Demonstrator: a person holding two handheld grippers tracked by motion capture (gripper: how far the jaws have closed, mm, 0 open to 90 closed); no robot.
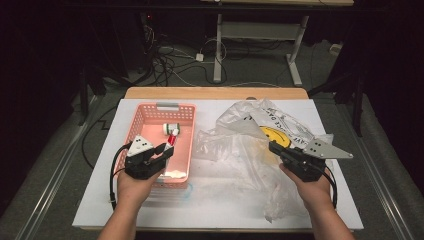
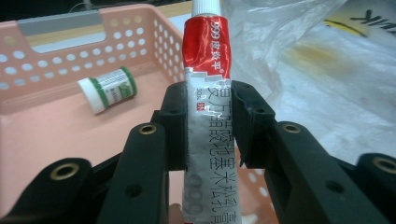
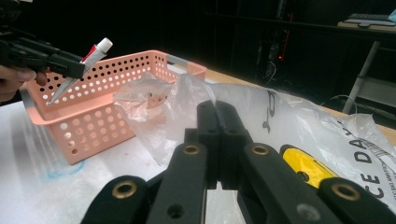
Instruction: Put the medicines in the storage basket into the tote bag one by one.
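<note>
A red and silver ointment tube point(image 2: 205, 46) with a white cap stands up between the jaws of my left gripper point(image 2: 208, 121), which is shut on its middle. From above, the left gripper point(image 1: 167, 147) holds the tube point(image 1: 171, 140) over the near right part of a pink perforated basket point(image 1: 150, 112). A small white bottle point(image 1: 171, 129) with a green label lies on its side inside the basket. My right gripper point(image 1: 276, 147) is shut, its tips at the crumpled clear plastic bag point(image 1: 235, 150) with a yellow smiley print. Its jaws point(image 3: 217, 116) press together; whether bag film is pinched I cannot tell.
The basket and bag rest on a white board point(image 1: 215, 205) on a wooden table. The right gripper view has the basket point(image 3: 93, 121) at left and the bag point(image 3: 280, 126) spreading right. Cables and desk legs point(image 1: 217, 50) lie on the dark floor beyond.
</note>
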